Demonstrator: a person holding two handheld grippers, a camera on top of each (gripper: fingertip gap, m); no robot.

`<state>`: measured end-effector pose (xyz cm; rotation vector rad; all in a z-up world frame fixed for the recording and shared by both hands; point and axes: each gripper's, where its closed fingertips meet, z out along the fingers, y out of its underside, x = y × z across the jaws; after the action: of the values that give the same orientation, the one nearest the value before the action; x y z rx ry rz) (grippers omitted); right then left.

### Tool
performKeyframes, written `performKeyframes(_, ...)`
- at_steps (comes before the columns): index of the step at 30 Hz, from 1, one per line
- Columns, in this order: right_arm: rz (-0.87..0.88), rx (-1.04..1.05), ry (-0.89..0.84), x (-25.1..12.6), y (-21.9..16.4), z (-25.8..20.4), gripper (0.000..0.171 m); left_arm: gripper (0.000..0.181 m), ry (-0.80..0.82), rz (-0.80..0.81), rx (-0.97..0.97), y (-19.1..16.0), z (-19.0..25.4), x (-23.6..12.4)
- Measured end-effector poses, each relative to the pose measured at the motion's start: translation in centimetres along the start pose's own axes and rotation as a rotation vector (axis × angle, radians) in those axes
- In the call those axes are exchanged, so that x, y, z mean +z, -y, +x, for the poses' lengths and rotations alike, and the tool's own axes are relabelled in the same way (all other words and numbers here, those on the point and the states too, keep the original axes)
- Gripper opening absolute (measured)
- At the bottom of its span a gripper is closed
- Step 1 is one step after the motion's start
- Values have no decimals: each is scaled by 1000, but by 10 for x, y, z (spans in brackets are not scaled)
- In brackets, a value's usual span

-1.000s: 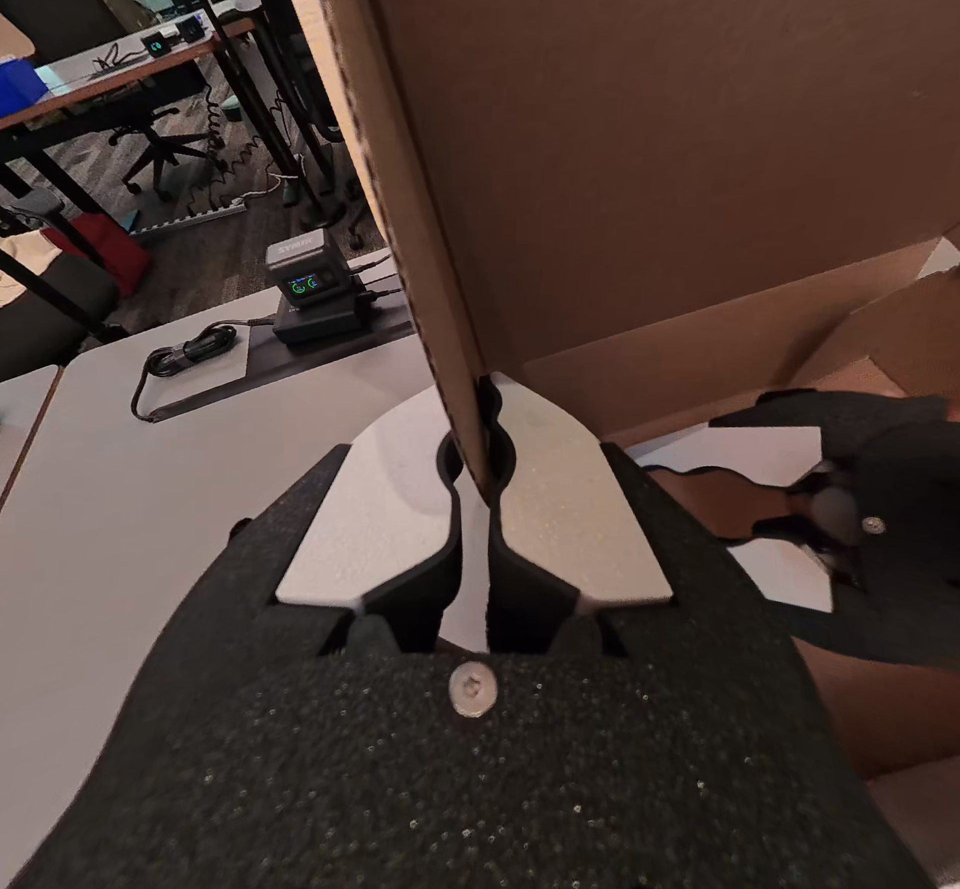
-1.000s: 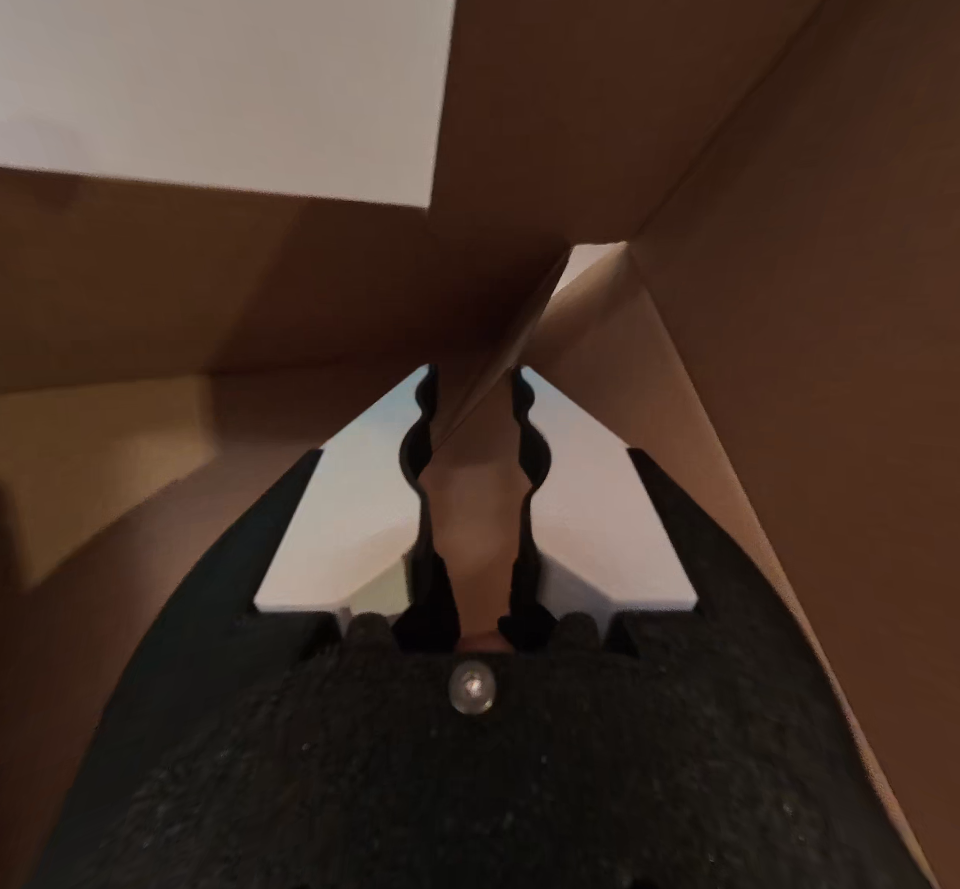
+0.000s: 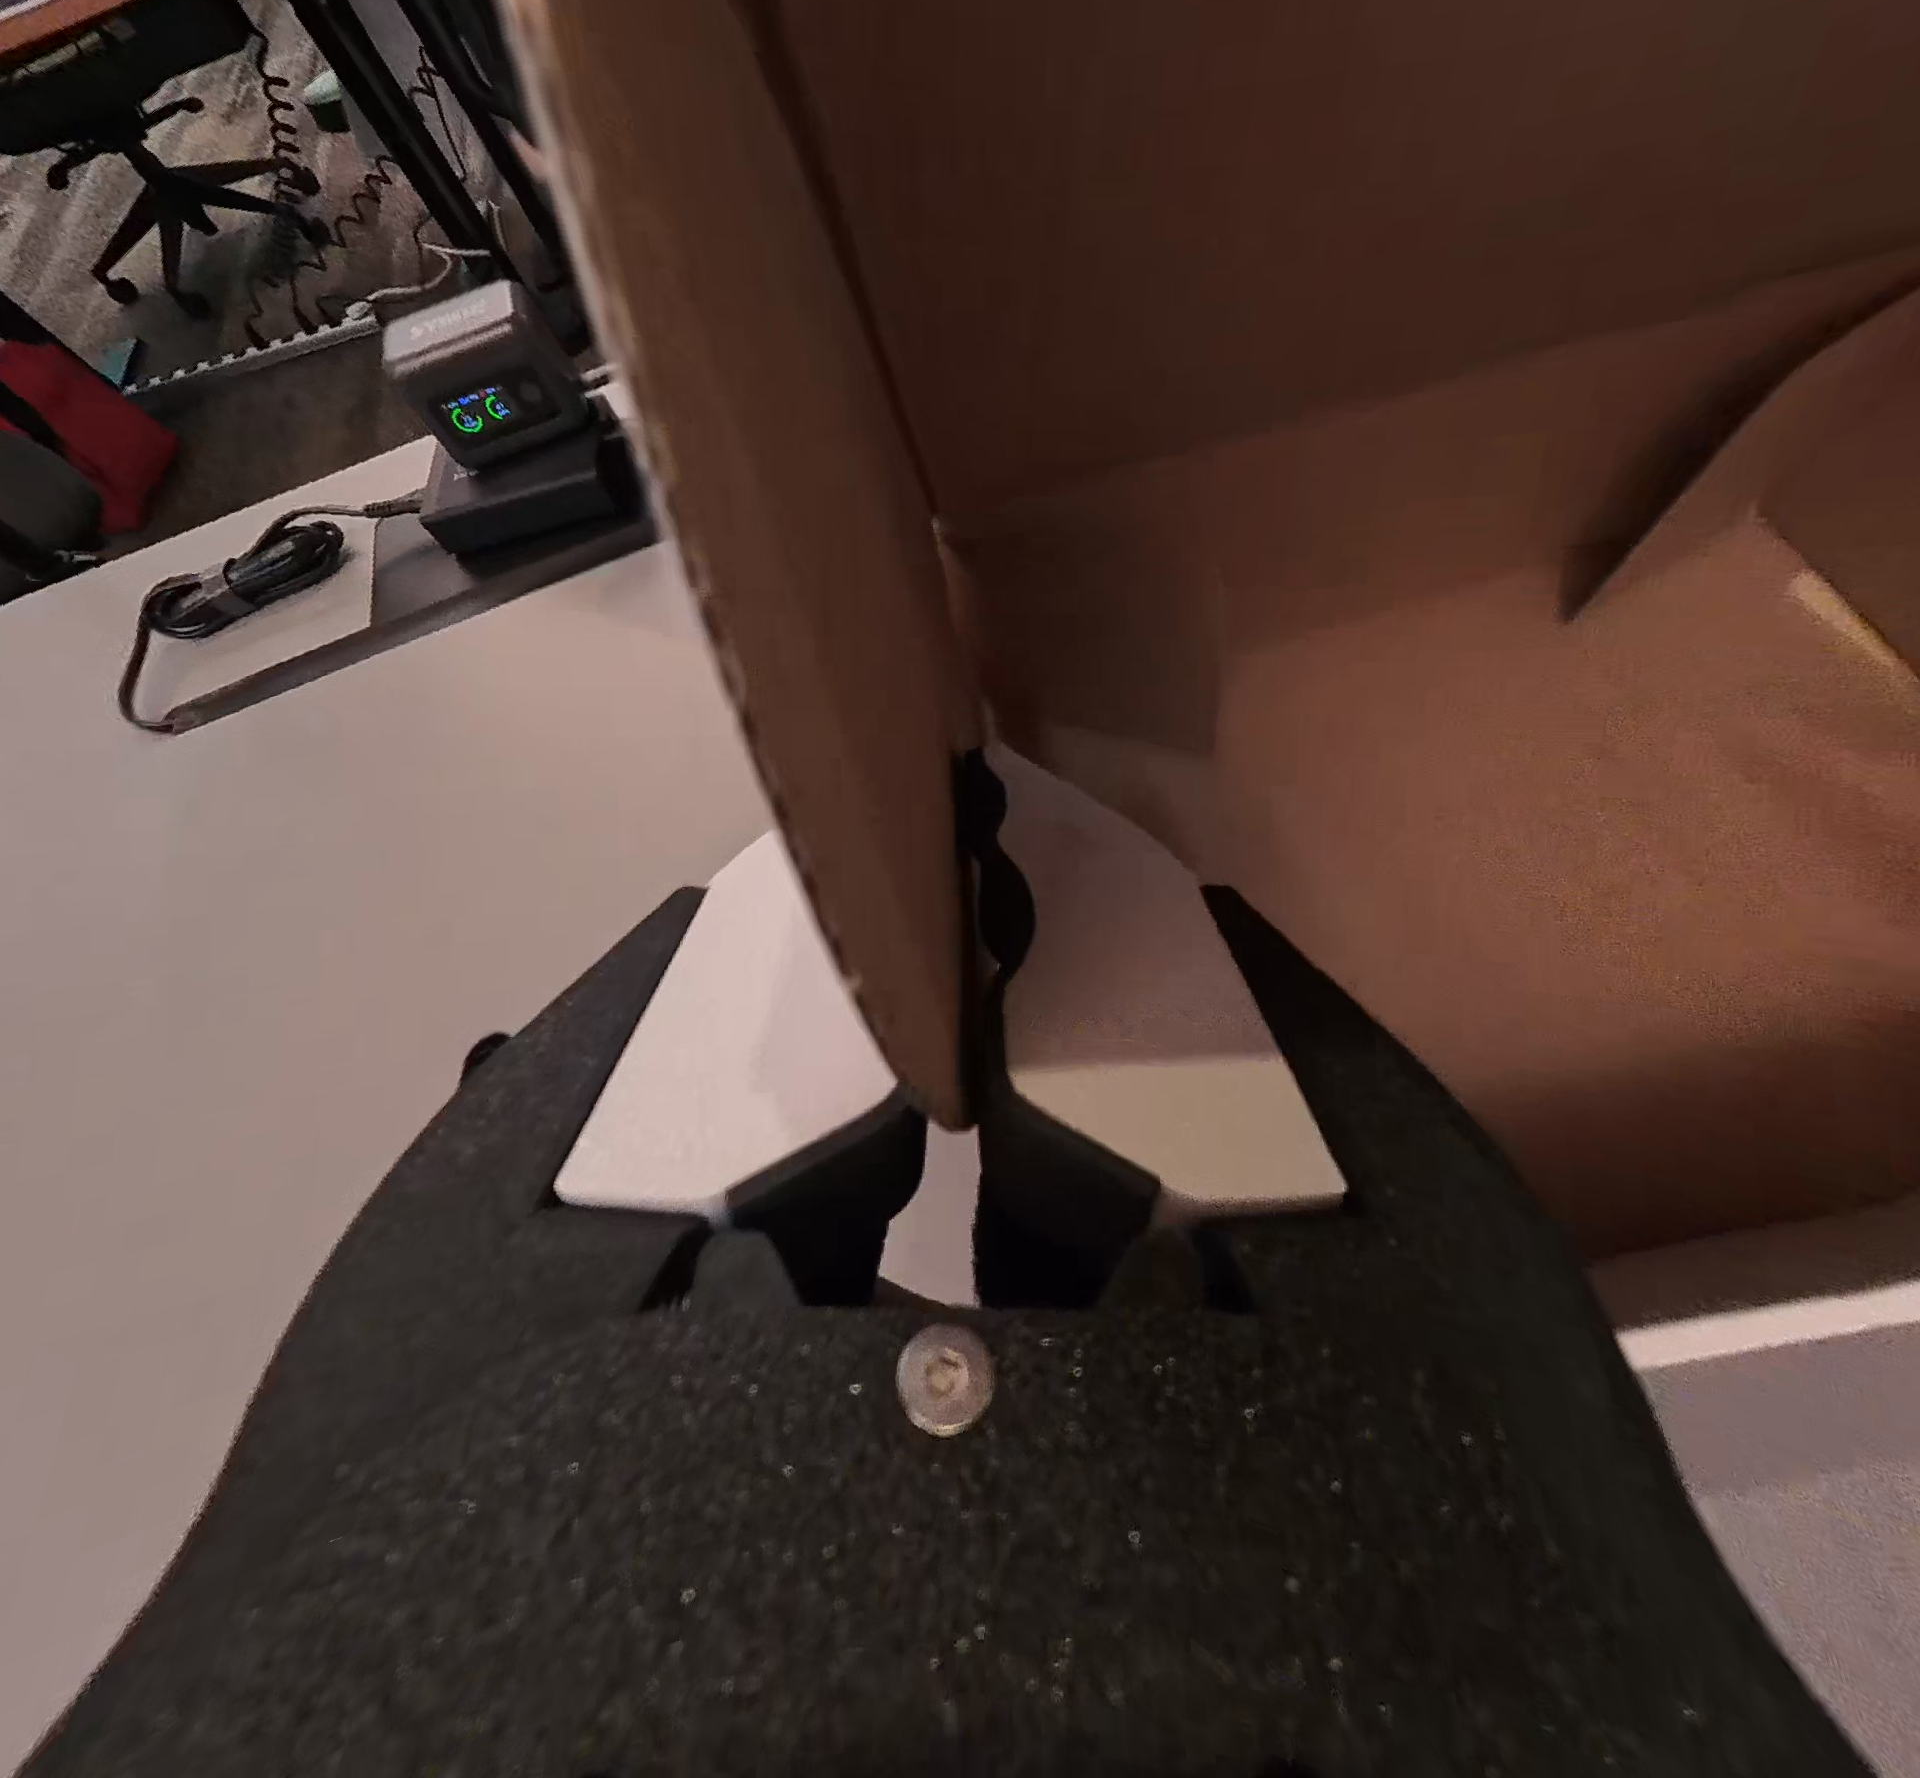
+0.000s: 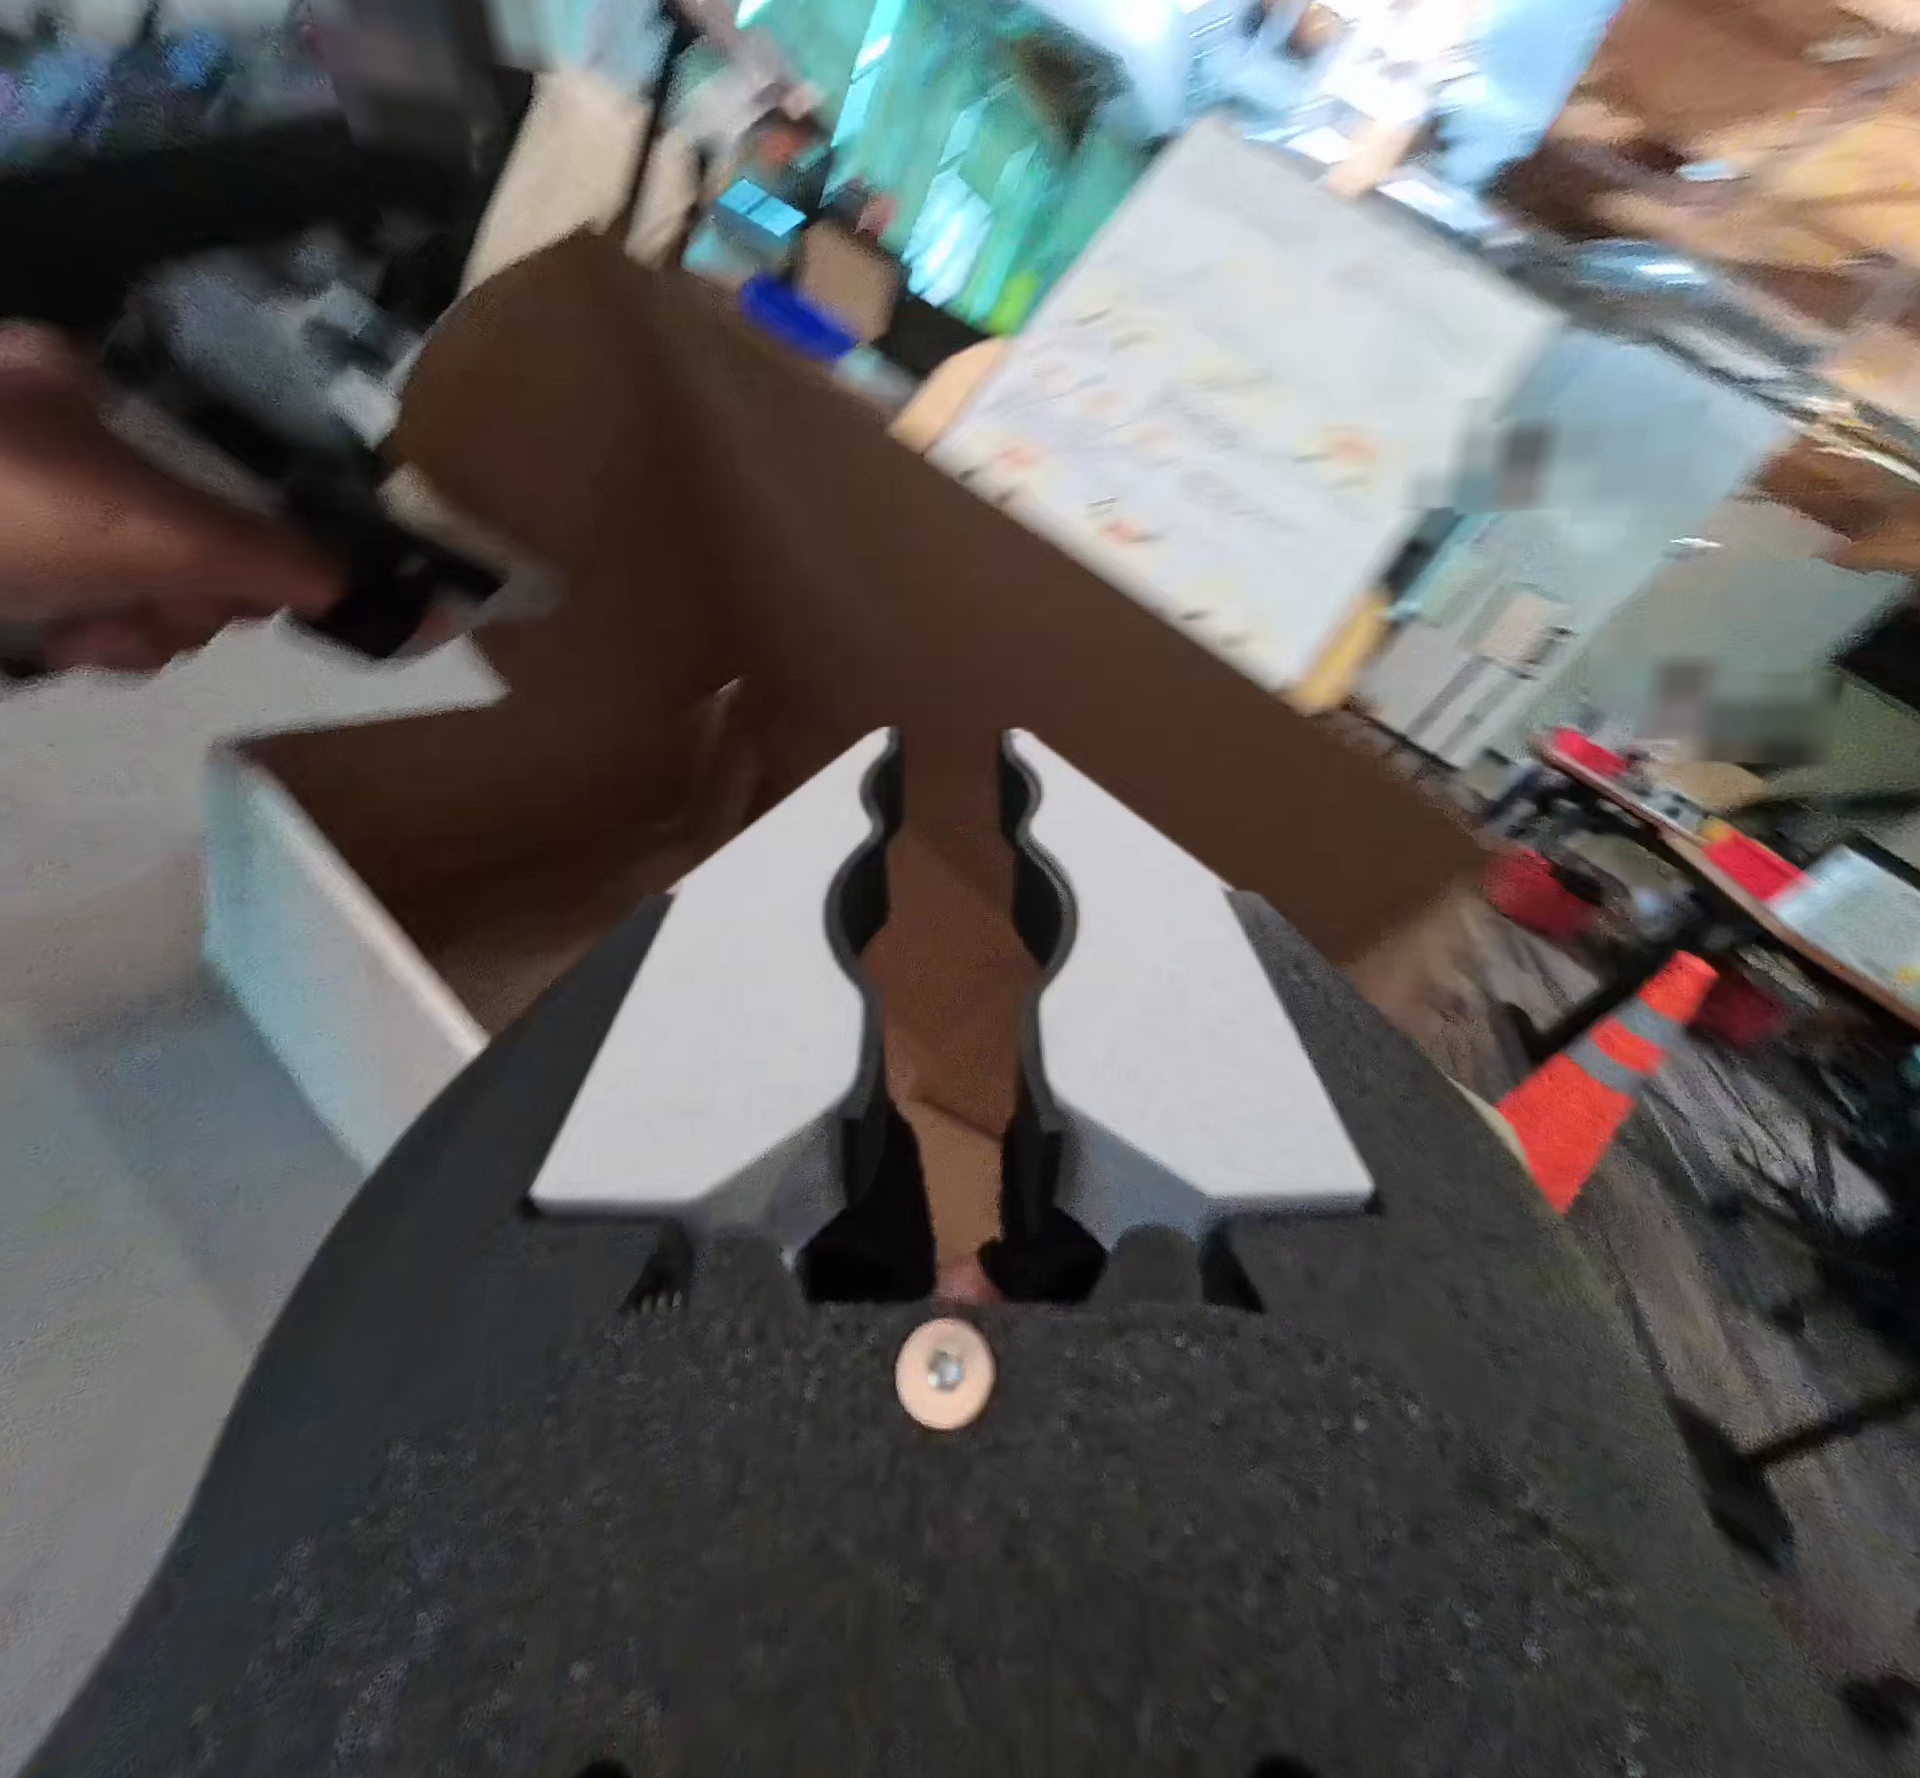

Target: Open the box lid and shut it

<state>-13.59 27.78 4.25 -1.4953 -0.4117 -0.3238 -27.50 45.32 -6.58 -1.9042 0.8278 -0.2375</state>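
Box lid [image 3: 1299, 201]: brown cardboard, raised steeply, filling the upper right of the left wrist view. Its side flap [image 3: 831, 585] hangs down edge-on between the fingers of the left gripper [image 3: 961, 793]; jaws nearly closed, pinching that flap. The flap's long axis runs roughly vertical, top tilted slightly left. Below the lid, the box [image 3: 1507, 897] interior is visible, brown, resting on a white table [image 3: 312, 897]. Only this view shows the black device with green display [image 3: 483, 398] and a coiled black cable [image 3: 239, 575] on the table behind the flap, and an office chair [image 3: 125, 149] on the floor beyond.

Right wrist view, heavily blurred: lid [image 4: 831, 585] seen from farther back, as a wide brown panel slanting from upper left down to the right, its long axis along that diagonal. Right gripper [image 4: 951, 762] jaws are narrowly apart, with cardboard in the gap; contact cannot be told. Only here: the box's white outer wall [image 4: 312, 949], the left gripper [image 4: 416, 575] at the lid's left edge with a hand [image 4: 135, 523] behind it, an orange cone [image 4: 1600, 1074], and a white board [image 4: 1247, 419] in the background.
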Motion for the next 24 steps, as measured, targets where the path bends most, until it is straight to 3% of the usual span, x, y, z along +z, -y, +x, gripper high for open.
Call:
performKeyframes(4,65,198,-191,-39,12,88,10,10,-56,-53,-11,-13,11,-6)
performKeyframes(6,6,247,-171,-31,-1,106,7,24,-134,-67,-72,-18,19,-20)
performKeyframes(9,-68,372,-111,-12,-24,116,7,26,-193,-15,-105,-20,15,-54)
performKeyframes(13,-104,494,-39,5,-43,113,7,25,-242,171,-187,27,-17,-90)
performKeyframes(16,-121,513,-8,7,-47,106,4,13,-278,238,-188,73,-35,-93)
performKeyframes(19,-172,475,4,3,-56,98,2,13,-327,298,-179,111,-43,-89)
performKeyframes(24,-56,503,2,-6,-28,101,3,5,-449,287,-94,117,-24,-81)
